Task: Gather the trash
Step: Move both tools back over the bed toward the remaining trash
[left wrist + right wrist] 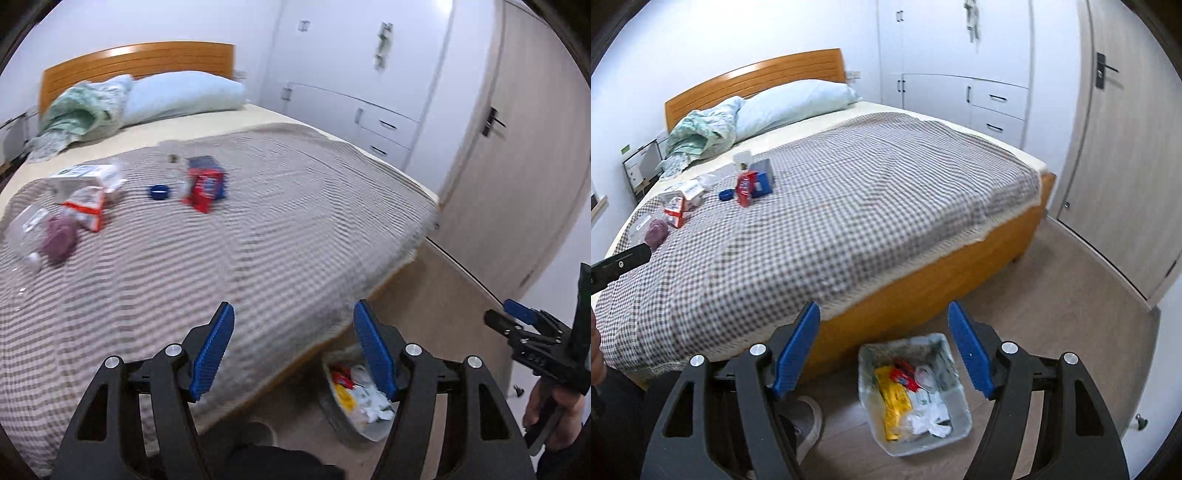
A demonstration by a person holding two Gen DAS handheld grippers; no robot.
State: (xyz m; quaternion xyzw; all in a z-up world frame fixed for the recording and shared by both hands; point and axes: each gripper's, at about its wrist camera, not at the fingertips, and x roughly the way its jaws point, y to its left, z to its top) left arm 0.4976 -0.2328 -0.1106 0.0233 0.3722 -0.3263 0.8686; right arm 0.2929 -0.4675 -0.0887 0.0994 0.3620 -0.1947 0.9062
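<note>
Remaining trash is shown clustered on the bed, far ahead and leftward of both empty, open grippers, the left gripper judged nearer, the right gripper above the bin.
</note>
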